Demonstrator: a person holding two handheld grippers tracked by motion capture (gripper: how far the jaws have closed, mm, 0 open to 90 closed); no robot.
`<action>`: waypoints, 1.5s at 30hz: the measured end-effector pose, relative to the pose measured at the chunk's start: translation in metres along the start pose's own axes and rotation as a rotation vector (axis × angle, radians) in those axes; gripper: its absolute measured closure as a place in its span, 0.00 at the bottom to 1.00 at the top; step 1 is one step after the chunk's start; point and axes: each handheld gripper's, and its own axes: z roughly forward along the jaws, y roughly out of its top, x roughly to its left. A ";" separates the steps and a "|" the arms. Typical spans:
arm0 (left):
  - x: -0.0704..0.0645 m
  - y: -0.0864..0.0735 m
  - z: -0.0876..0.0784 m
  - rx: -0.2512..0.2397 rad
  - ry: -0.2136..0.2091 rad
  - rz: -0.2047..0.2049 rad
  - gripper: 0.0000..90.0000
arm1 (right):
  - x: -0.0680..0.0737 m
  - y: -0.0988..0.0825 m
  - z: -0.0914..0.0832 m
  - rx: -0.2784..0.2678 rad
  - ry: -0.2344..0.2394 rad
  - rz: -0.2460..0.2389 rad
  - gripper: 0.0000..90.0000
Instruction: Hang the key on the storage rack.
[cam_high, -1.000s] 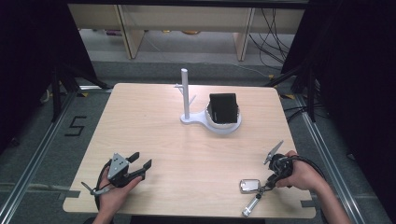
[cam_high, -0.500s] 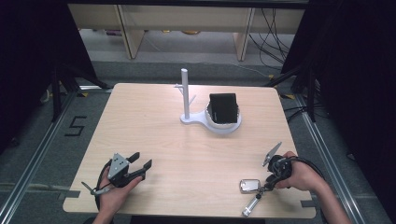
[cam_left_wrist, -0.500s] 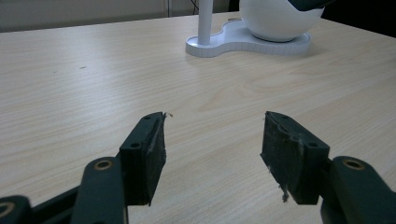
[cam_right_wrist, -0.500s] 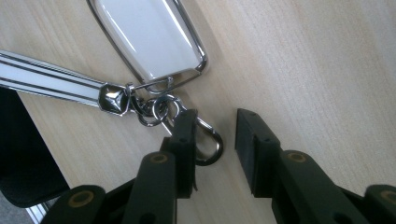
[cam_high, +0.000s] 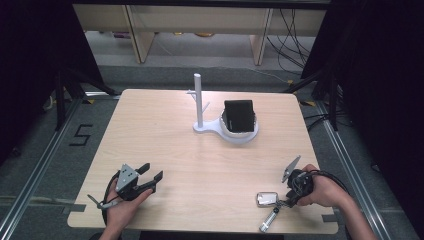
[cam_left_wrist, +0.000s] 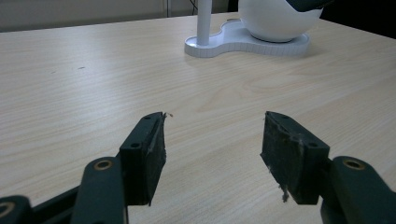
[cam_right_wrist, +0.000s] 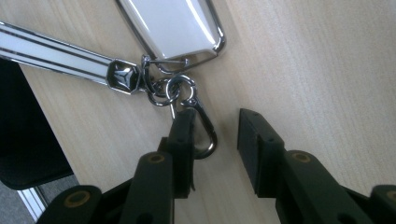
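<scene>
One keychain (cam_high: 269, 205) lies near the front right corner of the table (cam_high: 200, 160), made up of a silver-rimmed white key fob (cam_right_wrist: 173, 25), a white striped strap (cam_right_wrist: 51, 53) and a metal carabiner clip (cam_right_wrist: 201, 128) joined by small rings. In the high view its long axis runs slantwise, the strap end pointing to the table's front edge and the fob lying farther in. The clip end is the one turned toward the right hand-held gripper (cam_right_wrist: 215, 147), which lies just beside it on the right; in the right gripper view the clip sits against the inner face of one jaw, while the other jaw stands clear across a gap. Those jaws have just been opening, so the pads do not press on the clip, though it is partly between them. The right hand is by far the nearer one. Well apart at the front left, the left hand-held gripper (cam_left_wrist: 212, 151) rests low over bare wood, its jaws spread with nothing between them, facing the white stand (cam_high: 220, 122) and its upright post at mid-table. Any next grasp would, I judge, fall to the right side, closing across the clip's narrow width.
</scene>
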 end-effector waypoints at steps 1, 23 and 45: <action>0.000 0.000 0.000 0.001 0.002 0.000 0.43 | 0.000 0.001 0.001 0.004 0.000 -0.024 0.75; 0.000 0.001 -0.001 0.006 0.005 -0.001 0.43 | 0.011 0.014 0.003 0.121 -0.067 -0.075 0.97; -0.079 0.082 0.031 0.004 -0.516 -0.027 0.50 | 0.020 0.051 -0.068 -0.021 -0.202 -0.177 0.97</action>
